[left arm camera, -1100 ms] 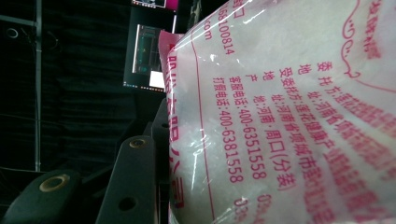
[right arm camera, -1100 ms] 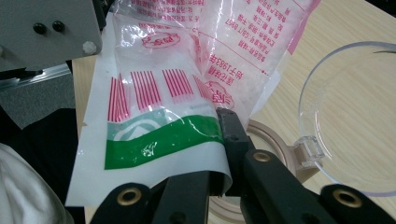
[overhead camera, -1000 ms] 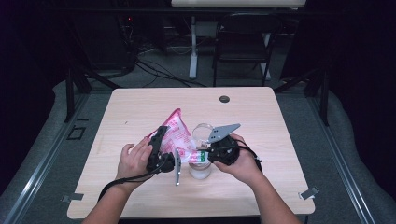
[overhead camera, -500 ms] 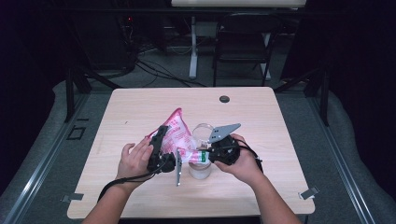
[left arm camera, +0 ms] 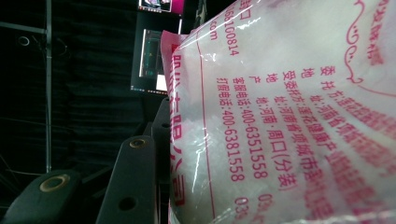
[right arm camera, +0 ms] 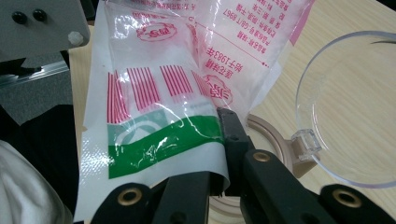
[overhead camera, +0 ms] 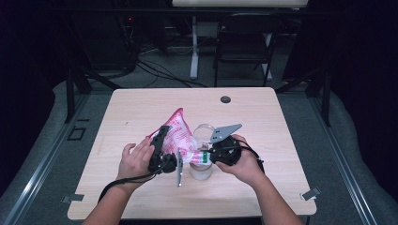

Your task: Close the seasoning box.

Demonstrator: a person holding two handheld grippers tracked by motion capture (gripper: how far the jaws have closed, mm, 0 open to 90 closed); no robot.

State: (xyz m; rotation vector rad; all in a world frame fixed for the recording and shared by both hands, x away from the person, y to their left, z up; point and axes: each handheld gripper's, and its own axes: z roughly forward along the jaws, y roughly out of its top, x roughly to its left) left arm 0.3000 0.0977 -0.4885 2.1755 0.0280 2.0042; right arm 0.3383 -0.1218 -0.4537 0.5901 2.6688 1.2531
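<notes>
A pink and white plastic bag (overhead camera: pixel 180 136) of white grains is held up between both grippers over the middle of the table. My left gripper (overhead camera: pixel 164 135) is shut on its left edge; in the left gripper view the bag (left arm camera: pixel 289 116) presses against a black finger (left arm camera: pixel 130 186). My right gripper (overhead camera: pixel 205 157) is shut on the bag's green-striped corner (right arm camera: pixel 163 149), low and to the right. Under that corner stands a small jar (overhead camera: pixel 201 172), its tan rim (right arm camera: pixel 275 140) showing beyond the jaws. The jar's clear hinged lid (right arm camera: pixel 350 107) is swung open behind it.
The light wooden table (overhead camera: pixel 291 140) has a small black round cap (overhead camera: pixel 225 99) near its far edge. Behind the table are a dark folding chair (overhead camera: pixel 244 42) and cables on the floor. A person's hands (overhead camera: pixel 133 161) hold the grippers near the front edge.
</notes>
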